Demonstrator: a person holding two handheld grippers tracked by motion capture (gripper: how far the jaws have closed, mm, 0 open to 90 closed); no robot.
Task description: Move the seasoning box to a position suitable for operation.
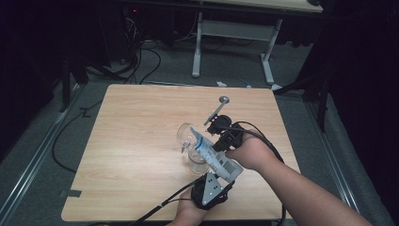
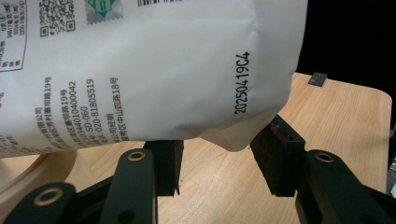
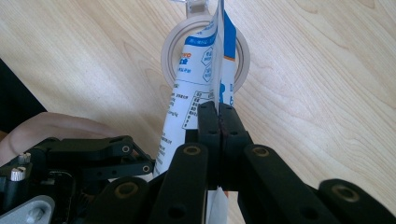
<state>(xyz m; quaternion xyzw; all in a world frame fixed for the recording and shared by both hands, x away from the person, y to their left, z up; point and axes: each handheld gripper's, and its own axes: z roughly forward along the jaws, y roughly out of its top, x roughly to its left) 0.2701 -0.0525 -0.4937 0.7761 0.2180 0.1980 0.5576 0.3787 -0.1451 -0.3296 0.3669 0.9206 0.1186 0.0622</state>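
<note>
Pouring looks barely started: the white-and-blue printed plastic pouch (image 1: 214, 155), mid-frame, is tilted over the clear glass jar (image 1: 190, 141), pinched by the right gripper (image 3: 218, 109)'s fingers; left gripper (image 2: 215, 156)'s fingers are spread under its base.

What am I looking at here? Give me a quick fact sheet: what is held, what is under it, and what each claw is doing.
held thing: white printed pouch, tilted, top end over the jar
under it: clear glass jar on the wooden table
right claw: clamped shut on the pouch's edge
left claw: open, jaws either side of the pouch's bottom corner, pads not pressing
also on table: metal spoon-like tool behind the hands
</note>
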